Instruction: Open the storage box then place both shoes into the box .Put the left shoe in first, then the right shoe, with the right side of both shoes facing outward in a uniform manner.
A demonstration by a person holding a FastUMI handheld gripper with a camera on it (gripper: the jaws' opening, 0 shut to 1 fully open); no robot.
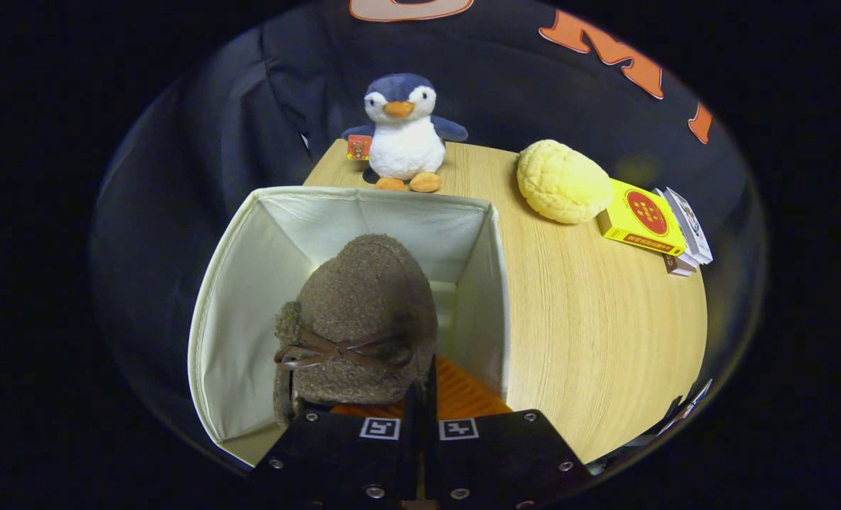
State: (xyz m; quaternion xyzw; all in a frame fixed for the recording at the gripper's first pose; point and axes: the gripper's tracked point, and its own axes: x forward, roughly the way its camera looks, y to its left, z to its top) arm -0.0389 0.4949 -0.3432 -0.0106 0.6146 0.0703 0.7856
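So the gripper (420,397) has its fingers clenched on the heel end of a fuzzy brown shoe (360,319), held over the open white storage box (250,297) on the counter (590,319). Beyond the box sit a penguin plush (404,134), a melon bun (562,180) and a yellow box (640,216), whose label is too small to read.

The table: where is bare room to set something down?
The table is bare right of the storage box, below the bread and card boxes. Crowded: far edge, by the penguin. The tongs grip a brown shoe.
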